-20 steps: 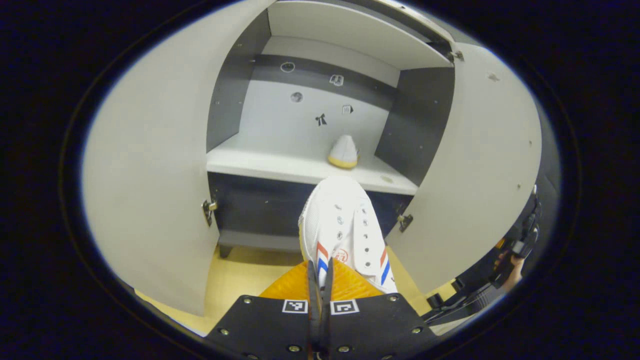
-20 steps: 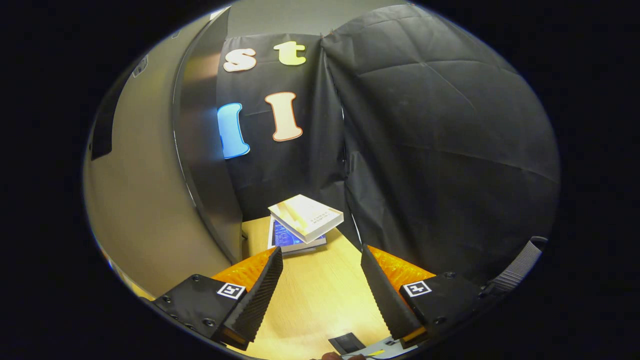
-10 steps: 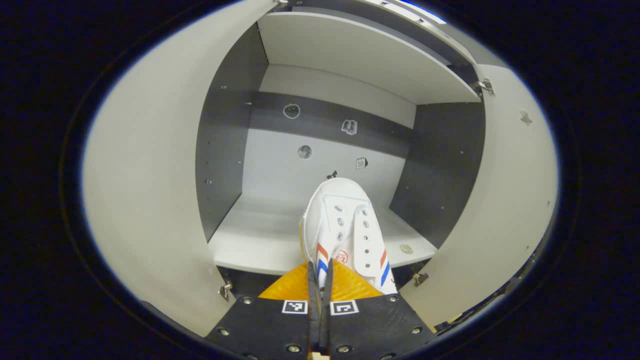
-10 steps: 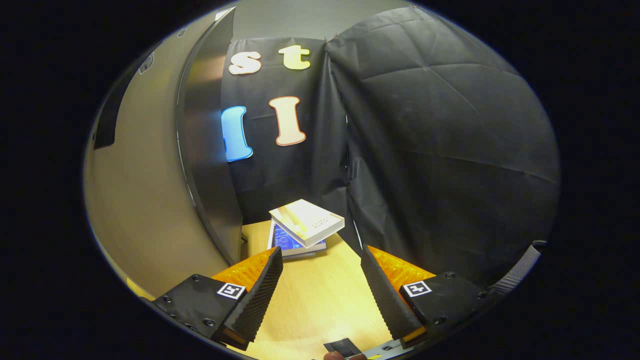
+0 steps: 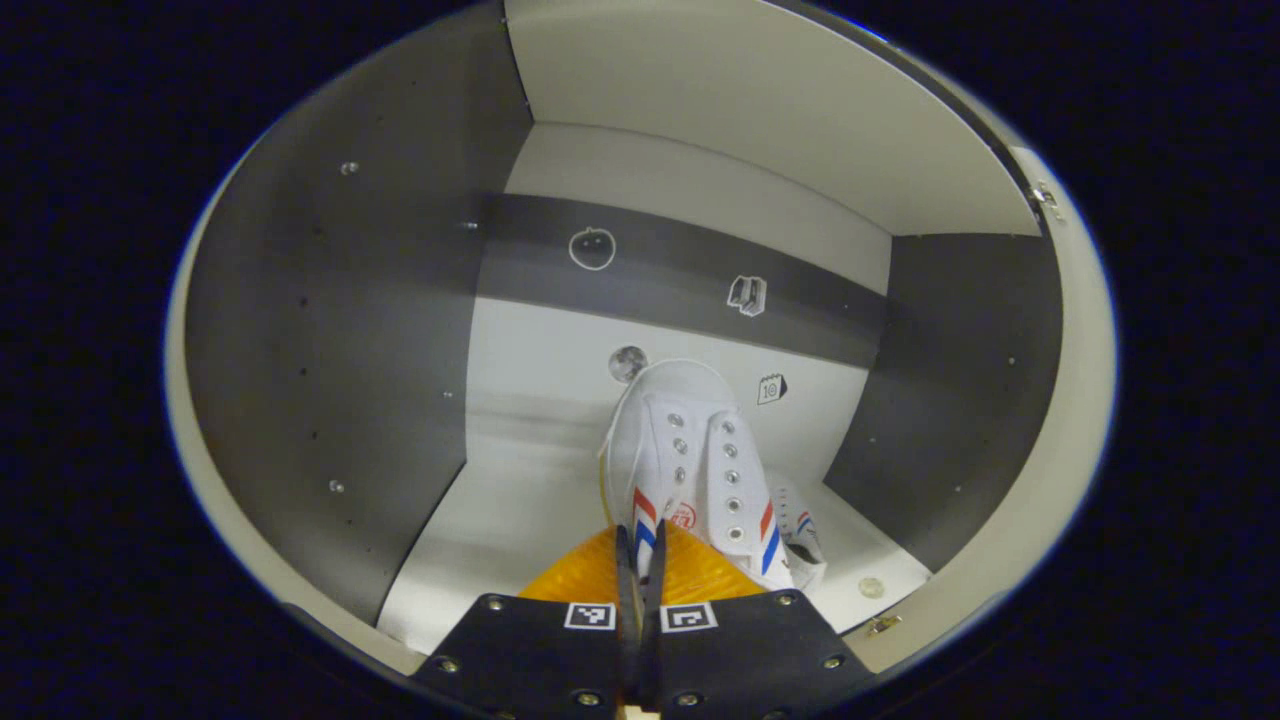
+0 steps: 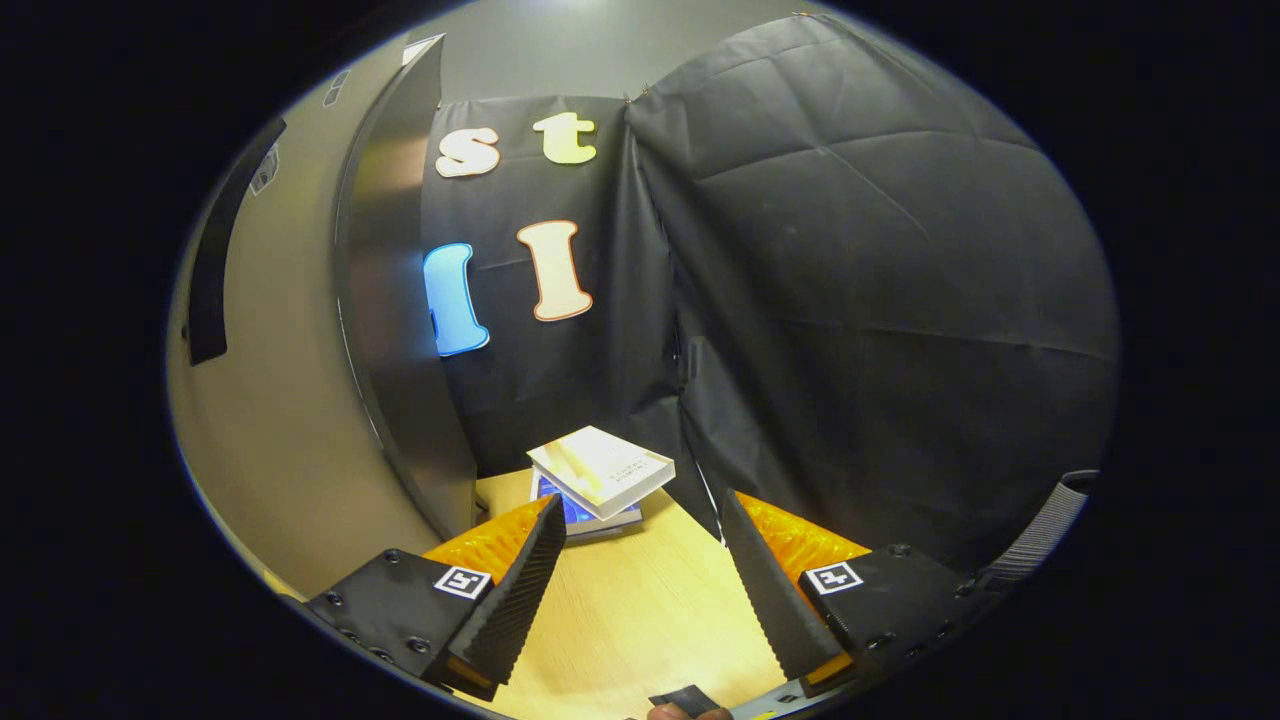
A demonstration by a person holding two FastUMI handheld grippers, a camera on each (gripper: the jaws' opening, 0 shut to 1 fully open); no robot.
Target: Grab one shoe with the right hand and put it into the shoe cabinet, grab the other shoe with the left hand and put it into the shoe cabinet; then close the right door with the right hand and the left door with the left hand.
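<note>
1. In the left gripper view, the left gripper (image 5: 641, 560) has its two fingers drawn almost together, pinching the heel edge of a white shoe (image 5: 690, 450) with red and blue side stripes; only a thin slit shows between the pads.
2. The held shoe points toe-first into the shoe cabinet (image 5: 330, 330), above the cabinet's pale shelf (image 5: 500, 520); whether its sole touches the shelf cannot be told from this angle.
3. Just to the right of the held shoe, partly hidden behind it, lies what looks like the second shoe (image 5: 800, 525), white with the same stripes, resting on the shelf.
4. Farther right on the shelf, near the cabinet's front edge, sits a small round disc (image 5: 872, 587).
5. Small stickers (image 5: 592, 248) dot the cabinet's back panel beyond the shoe's toe.
6. In the right gripper view, the right gripper (image 6: 640, 570) has its fingers spread wide with nothing between them, hovering over a wooden floor (image 6: 630, 620).
7. Ahead of those fingers, beside the cabinet's outer side, lies a stack of books (image 6: 598, 475).
</note>
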